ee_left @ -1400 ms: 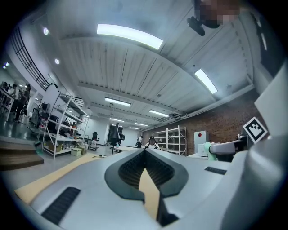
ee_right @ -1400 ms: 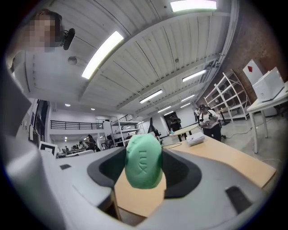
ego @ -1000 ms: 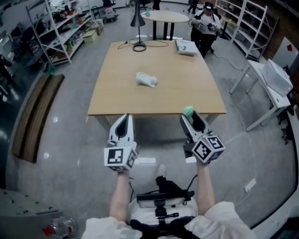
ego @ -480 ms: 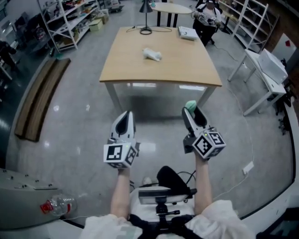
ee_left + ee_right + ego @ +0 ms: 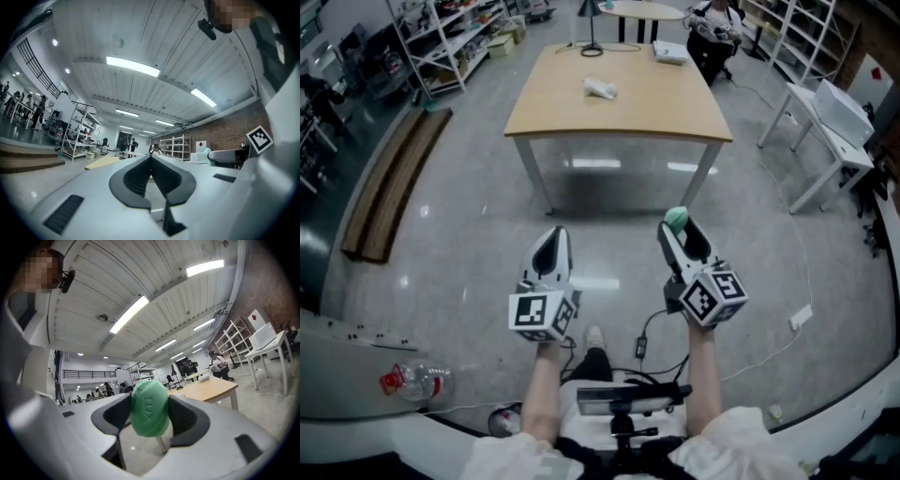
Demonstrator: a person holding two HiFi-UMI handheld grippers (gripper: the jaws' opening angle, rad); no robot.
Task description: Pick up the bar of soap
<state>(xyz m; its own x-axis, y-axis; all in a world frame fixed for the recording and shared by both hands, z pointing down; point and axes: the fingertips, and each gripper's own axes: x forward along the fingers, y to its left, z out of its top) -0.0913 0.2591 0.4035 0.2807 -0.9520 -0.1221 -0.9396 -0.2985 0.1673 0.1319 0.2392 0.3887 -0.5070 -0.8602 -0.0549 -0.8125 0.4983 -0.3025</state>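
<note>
Looking down on grey polished floor [image 5: 469, 234], filling most of head view and reflecting ceiling lights.

Standing on it, well ahead: wooden table [image 5: 647, 108] on pale legs.

Lying along floor at left, well apart from wooden table: long wooden bench [image 5: 389, 187].

Lining far left edge: metal shelving [image 5: 450, 37], loaded with mixed items too small to identify.

Standing at right, apart from wooden table: white side table [image 5: 825, 112].

Sitting at far right end of wooden table: person [image 5: 712, 23].

Holding both grippers out over bare floor, on near side of wooden table and well apart from it.

Left gripper [image 5: 551, 244]: jaws pressing together, pads meeting along their length in left gripper view, gripping nothing.

Right gripper [image 5: 677, 234]: jaws clamping on green bar of soap [image 5: 149, 408], pinching it from both sides, with soap standing upright, embossed face turning toward the camera and rounded top rising above the pads. In head view, showing as a green lump at right gripper's tips, up in the air over floor, off the table.

Resting on tabletop: black desk lamp [image 5: 591, 28] at far edge, white stack [image 5: 671, 53] at far right corner, white crumpled item [image 5: 600, 88] nearer the middle.

Lying at lower left on a pale curved surface: clear plastic bottle [image 5: 417, 382] with red cap.
</note>
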